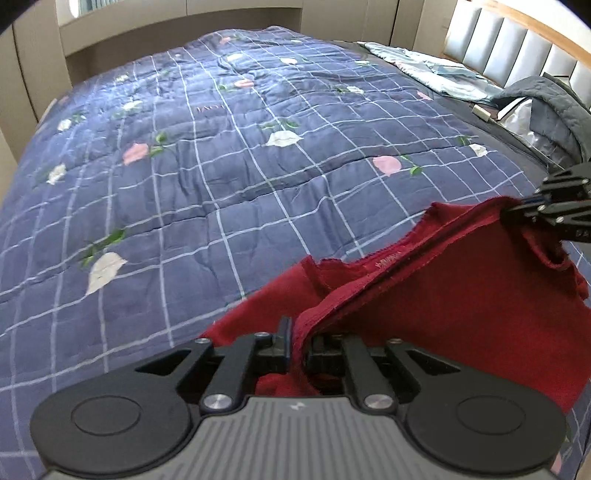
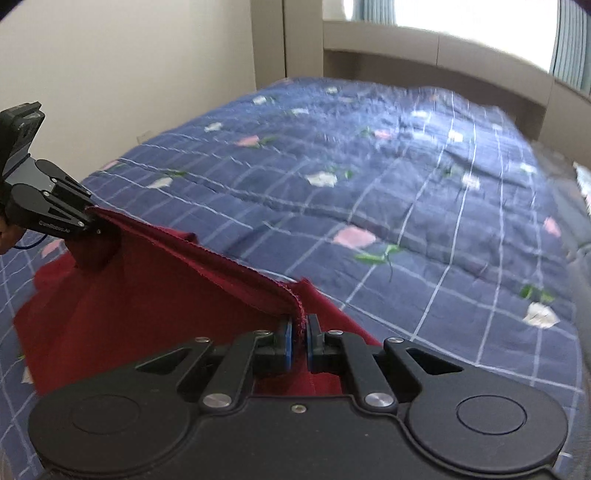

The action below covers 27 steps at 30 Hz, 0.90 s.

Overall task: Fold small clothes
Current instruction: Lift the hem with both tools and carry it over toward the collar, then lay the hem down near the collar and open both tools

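A dark red knit garment (image 1: pixel 443 314) fills the lower right of the left wrist view, stretched above a blue checked floral quilt (image 1: pixel 221 166). The left gripper (image 1: pixel 295 343) and right gripper (image 2: pixel 299 332) each pinch an edge. This looks like mid-fold carrying; next likely needs lowering the cloth flat before letting go.

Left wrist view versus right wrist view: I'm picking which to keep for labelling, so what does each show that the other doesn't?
Only the left wrist view shows the padded headboard, the pale blue bedding and a grey quilted item near it. Only the right wrist view shows the bright window and the plain wall. Both show the red garment stretched between the left gripper and the right gripper, over the blue checked floral quilt.
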Motion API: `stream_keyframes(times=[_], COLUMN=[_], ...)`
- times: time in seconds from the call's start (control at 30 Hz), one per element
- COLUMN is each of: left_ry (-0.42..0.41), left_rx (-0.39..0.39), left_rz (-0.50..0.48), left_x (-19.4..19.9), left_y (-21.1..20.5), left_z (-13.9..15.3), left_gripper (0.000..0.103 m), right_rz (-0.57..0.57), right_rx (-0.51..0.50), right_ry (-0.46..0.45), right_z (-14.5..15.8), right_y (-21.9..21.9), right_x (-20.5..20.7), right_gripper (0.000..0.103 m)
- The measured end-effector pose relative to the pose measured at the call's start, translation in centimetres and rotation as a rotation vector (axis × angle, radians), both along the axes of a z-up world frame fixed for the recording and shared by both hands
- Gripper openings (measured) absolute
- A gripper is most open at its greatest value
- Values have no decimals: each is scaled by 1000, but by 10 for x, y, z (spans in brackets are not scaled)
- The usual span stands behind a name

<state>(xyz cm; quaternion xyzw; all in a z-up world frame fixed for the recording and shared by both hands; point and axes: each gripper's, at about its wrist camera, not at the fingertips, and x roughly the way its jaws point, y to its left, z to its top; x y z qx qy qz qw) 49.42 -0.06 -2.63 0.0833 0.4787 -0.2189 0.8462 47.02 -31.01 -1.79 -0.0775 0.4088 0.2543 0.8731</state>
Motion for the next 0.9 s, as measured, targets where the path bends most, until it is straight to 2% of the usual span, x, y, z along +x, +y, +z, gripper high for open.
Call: stream_keyframes(times=[0.03, 0.07, 0.1, 0.13, 0.2, 0.27, 0.33, 0.37, 0.4, 0.47, 0.5, 0.6, 0.73, 0.83, 0.9], left_ry=[3, 3, -1, -5, -27, -43, -24, -19, -22, -55, -69, -98, -52, -9, -14], left_rx=[-7, -21, -37, -50, -89, -147, -244, -269, -277, -247, -224, -175, -241, -314, -369], left_rz=[-5, -15, -28, -35, -24, 22, 74, 98, 117, 126, 125, 160, 241, 292, 351], left_x=[5, 9, 11, 13, 20, 26, 33, 34, 34, 31, 29, 23, 24, 30, 32], left_y=[2, 5, 9, 13, 25, 41, 59, 64, 67, 65, 64, 58, 64, 73, 83], left_z=[-3, -5, -6, -5, 0, 7, 13, 15, 17, 20, 20, 18, 14, 12, 14], left_gripper=[25, 31, 50, 73, 90, 91, 93, 93, 93, 95, 96, 97, 99, 99, 99], right_rz=[-6, -14, -23, -36, -65, -96, -143, -173, -206, -269, -287, -302, -244, -228, -233], right_rx=[5, 16, 33, 46, 63, 91, 115, 130, 157, 228, 258, 313, 315, 212, 138], right_ry=[13, 25, 31, 28, 30, 29, 31, 26, 15, -11, -21, -53, -45, -41, -46], right_z=[-6, -13, -17, -20, -25, -28, -30, -29, -28, -22, -19, -8, -2, -10, -20], right_y=[-3, -5, -8, -12, -19, -28, -37, -41, -48, -60, -65, -76, -75, -61, -53], right_x=[6, 11, 13, 14, 17, 17, 18, 18, 17, 13, 12, 4, -10, -18, -21], right_gripper=[11, 17, 22, 25, 40, 46, 56, 70, 84, 96, 99, 101, 101, 99, 92])
